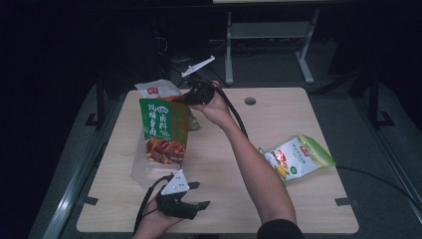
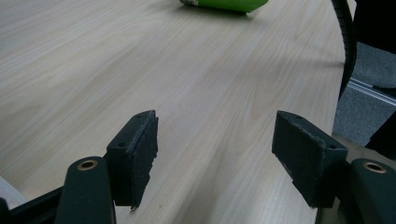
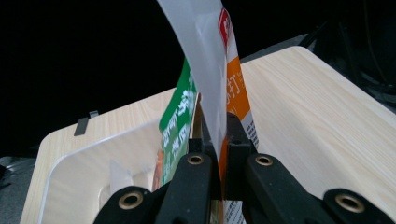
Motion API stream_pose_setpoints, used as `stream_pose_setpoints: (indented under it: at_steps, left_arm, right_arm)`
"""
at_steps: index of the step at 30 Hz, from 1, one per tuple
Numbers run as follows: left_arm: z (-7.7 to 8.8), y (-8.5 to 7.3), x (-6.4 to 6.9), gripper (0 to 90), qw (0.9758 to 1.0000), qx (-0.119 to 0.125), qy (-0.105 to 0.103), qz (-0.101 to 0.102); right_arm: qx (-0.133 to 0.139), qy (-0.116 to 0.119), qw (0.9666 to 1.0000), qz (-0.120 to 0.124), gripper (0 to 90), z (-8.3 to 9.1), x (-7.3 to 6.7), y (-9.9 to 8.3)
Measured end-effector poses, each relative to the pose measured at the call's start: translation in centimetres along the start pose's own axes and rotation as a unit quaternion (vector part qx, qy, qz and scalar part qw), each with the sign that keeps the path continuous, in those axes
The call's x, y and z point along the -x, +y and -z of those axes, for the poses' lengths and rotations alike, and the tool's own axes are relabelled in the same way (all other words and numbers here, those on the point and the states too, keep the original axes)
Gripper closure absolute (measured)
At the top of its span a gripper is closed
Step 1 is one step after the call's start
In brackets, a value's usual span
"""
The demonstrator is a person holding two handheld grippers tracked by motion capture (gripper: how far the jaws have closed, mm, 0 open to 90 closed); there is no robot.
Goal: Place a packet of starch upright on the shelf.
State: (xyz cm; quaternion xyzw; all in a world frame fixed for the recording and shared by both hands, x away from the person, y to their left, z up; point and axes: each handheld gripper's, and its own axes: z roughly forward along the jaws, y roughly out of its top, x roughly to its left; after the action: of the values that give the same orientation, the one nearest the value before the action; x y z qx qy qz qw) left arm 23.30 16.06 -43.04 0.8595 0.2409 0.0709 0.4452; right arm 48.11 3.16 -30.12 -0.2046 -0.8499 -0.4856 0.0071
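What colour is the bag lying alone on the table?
The bag is light green and white, with yellow corn pictured; the high view shows it best.

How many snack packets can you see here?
3: a green packet standing in the clear bin, an orange-and-white packet clamped by the right gripper above the bin, and a green corn packet lying at the table's right. More could be hidden behind them.

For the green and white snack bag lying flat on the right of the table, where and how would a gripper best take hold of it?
The snack bag lies flat and apart from everything else, so its broad face gives the jaws nothing to close on. Probably best is its thin sealed edge at the end nearest the table's right side, approached low from that side, jaws above and below the seam. The open left gripper is free.
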Motion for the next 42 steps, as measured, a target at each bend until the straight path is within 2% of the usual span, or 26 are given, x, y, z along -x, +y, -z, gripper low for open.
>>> stream_pose_setpoints:
  at_steps: [4,6,7,10,14,16,24,30,33,36,38,42]
  left_arm:
    - [-0.1,0.0,-0.1,30.9,1.0,-0.001,0.0,-0.003]
    - [-0.1,0.0,0.0,30.9,1.0,-0.001,-0.001,-0.001]
    - [-0.1,0.0,0.0,30.9,1.0,-0.001,-0.001,-0.002]
    - [-0.1,0.0,0.1,30.8,1.0,0.0,-0.001,-0.001]
    - [0.0,0.0,0.1,30.5,1.0,-0.001,-0.001,-0.002]
    - [0.0,0.0,0.1,30.5,1.0,-0.002,-0.001,-0.002]
    - [-0.1,-0.1,0.1,30.3,1.0,-0.004,-0.002,0.001]
    - [-0.2,-0.1,0.0,30.1,1.0,-0.004,-0.004,0.004]
    - [-0.3,-0.1,0.0,30.0,1.0,-0.003,-0.005,0.004]
    - [-0.3,0.0,-0.1,30.0,1.0,-0.003,-0.005,0.004]
    - [-0.2,0.0,-0.1,30.0,1.0,-0.002,-0.005,0.002]
    - [-0.2,0.0,-0.1,30.0,1.0,-0.001,-0.004,0.003]
  right_arm:
    - [0.025,0.026,0.9993,-0.012,90.0,-1.5,0.3,0.3]
    - [0.048,0.052,0.9973,-0.023,90.0,-1.6,0.8,0.1]
    - [0.055,0.054,0.9964,-0.035,90.0,-1.6,1.0,0.1]
    - [0.054,0.05,0.9966,-0.038,90.0,-1.6,1.1,0.0]
    - [0.03,0.027,0.999,-0.021,90.0,-1.3,0.8,0.1]
    - [0.024,0.019,0.9993,-0.021,90.0,-1.1,0.9,-0.1]
    - [0.02,0.012,0.9993,-0.03,90.0,-0.1,1.7,-1.0]
    - [0.014,0.009,0.9993,-0.034,90.0,-1.2,2.1,-1.5]
    - [0.018,0.014,0.9991,-0.035,90.0,-2.0,2.2,-1.6]
    - [0.033,0.036,0.9982,-0.034,90.0,-3.1,1.7,-1.3]
    - [0.042,0.039,0.9978,-0.032,90.0,-3.9,1.5,-0.9]
    - [0.06,0.06,0.9955,-0.041,90.0,-5.6,1.4,-1.0]
